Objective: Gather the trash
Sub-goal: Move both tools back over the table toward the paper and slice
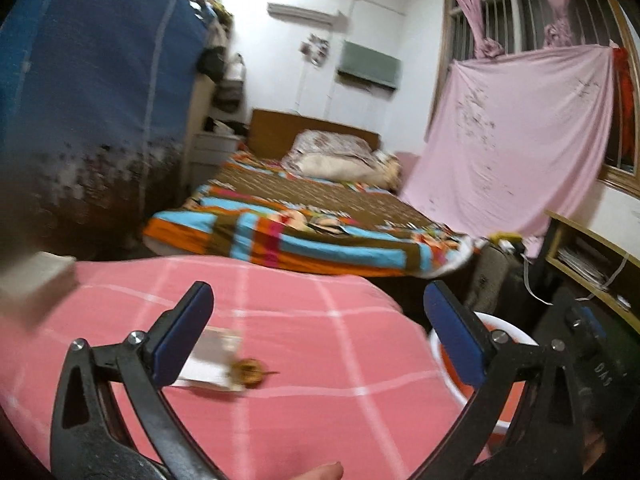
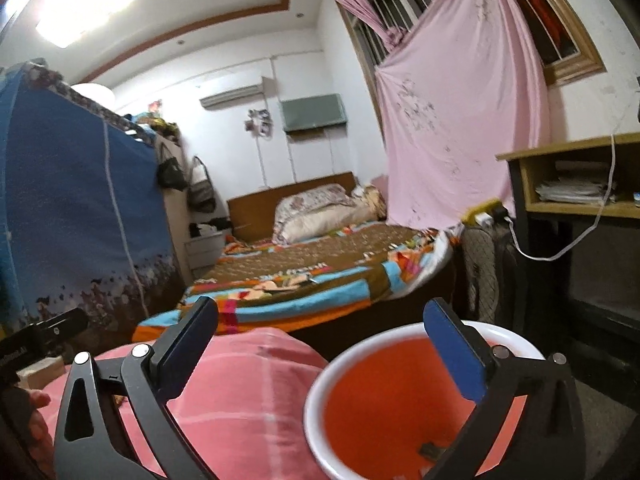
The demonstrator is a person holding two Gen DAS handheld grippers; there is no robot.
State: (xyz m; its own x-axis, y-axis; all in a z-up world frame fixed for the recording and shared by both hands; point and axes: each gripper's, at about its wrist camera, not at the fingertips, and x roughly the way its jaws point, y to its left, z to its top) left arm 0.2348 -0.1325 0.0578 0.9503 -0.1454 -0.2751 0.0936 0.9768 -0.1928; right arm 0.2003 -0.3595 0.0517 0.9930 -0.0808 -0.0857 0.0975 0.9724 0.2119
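In the left wrist view a white paper scrap (image 1: 210,364) and a small brown round piece of trash (image 1: 249,373) lie on a pink checked cloth (image 1: 304,344). My left gripper (image 1: 318,334) is open and empty above them, its left finger over the paper. A red bin with a white rim (image 2: 384,404) stands to the right of the cloth; a small dark piece (image 2: 430,450) lies inside. My right gripper (image 2: 320,346) is open and empty above the bin's near rim. The bin's edge also shows in the left wrist view (image 1: 508,334).
A bed with a striped colourful quilt (image 1: 304,220) lies beyond the cloth. A blue fabric wardrobe (image 1: 100,80) stands at left. A wooden desk with papers (image 2: 580,184) and a hanging white cable (image 2: 560,252) are at right. A pale block (image 1: 36,280) sits at the cloth's left.
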